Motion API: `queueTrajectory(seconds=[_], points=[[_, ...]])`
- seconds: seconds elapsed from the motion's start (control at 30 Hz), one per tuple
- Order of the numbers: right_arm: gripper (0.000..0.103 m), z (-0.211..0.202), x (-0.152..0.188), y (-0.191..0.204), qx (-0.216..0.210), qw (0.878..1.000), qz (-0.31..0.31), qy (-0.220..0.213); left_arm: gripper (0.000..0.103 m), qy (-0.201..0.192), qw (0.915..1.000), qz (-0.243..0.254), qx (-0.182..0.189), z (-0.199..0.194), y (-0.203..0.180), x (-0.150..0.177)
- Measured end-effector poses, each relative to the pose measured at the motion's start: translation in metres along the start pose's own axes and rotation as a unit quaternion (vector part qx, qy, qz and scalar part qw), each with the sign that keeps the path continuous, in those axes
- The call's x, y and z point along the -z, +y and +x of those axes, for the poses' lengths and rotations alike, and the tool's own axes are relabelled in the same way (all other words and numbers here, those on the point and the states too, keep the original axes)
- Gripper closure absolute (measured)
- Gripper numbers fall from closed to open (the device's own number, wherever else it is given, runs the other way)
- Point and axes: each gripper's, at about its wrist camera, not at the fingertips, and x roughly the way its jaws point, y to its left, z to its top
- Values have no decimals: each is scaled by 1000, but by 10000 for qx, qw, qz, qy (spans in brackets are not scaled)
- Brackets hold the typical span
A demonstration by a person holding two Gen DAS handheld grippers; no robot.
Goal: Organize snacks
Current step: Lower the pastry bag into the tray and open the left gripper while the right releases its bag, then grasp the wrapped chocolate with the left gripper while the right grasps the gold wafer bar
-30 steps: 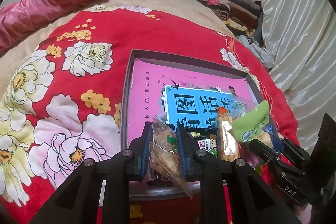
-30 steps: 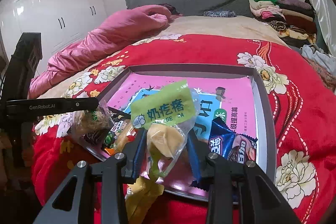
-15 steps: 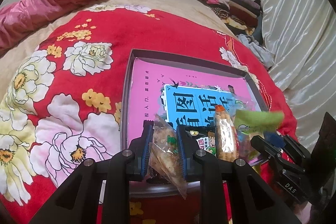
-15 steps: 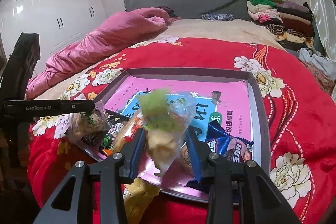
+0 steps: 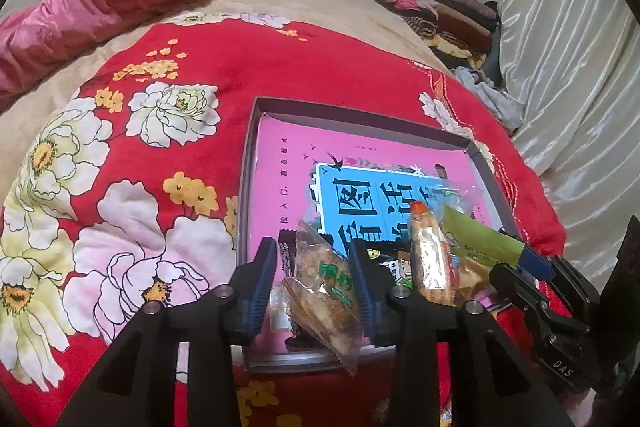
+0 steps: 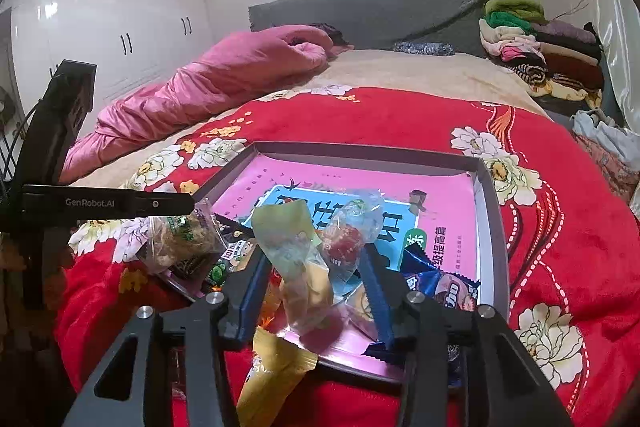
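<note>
We've got both grippers tipped downward over the near edge of the gray box (image 5: 448,141), which sits on the red flowered blanket (image 5: 280,67) with a pink book (image 5: 280,187) lying flat inside it.

The left gripper (image 5: 314,281) points down at the box's near left corner. Its jaws are opening right now, and the clear pastry packet (image 5: 324,291) with green print sits between them. There's a visible gap on the left side and the right pad looks just about touching, so it's let go rather than squeezing. The packet's lower tip hangs over the box's near rim.

At about 3 o'clock from that packet we see a long orange-capped snack stick (image 5: 430,263), then a green-topped bag (image 5: 480,243) next to the right gripper's blue tips.

The right gripper (image 6: 316,279) is angled down too, less steeply. Its jaws are also opening, with the green-topped bag (image 6: 296,267) and a crinkly clear wrapper holding something red (image 6: 348,243) between them; the pads stand clear of both, so it's loosened. A yellow packet (image 6: 272,375) pokes out at 6 o'clock, below the box edge. A blue wrapped bar (image 6: 436,279) lies at 3 o'clock inside the box, and the pastry packet (image 6: 180,239) sits at 9 o'clock under the other gripper's finger.
</note>
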Motion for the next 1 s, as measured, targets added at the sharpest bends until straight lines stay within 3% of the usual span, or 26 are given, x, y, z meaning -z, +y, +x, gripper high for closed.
queueTrajectory(seconds=[0.2, 0.57, 1.0], points=[[55, -6, -1, 2, -8, 9999, -53, -95, 53, 0, 10000, 65, 6, -3, -4, 1], [42, -18, -3, 4, -132, 9995, -50, -271, 32, -243, 9994, 263, 23, -24, -16, -1], [39, -38, 4, 6, -160, 9996, 48, -232, 28, -135, 9990, 394, 137, -40, -23, 14]])
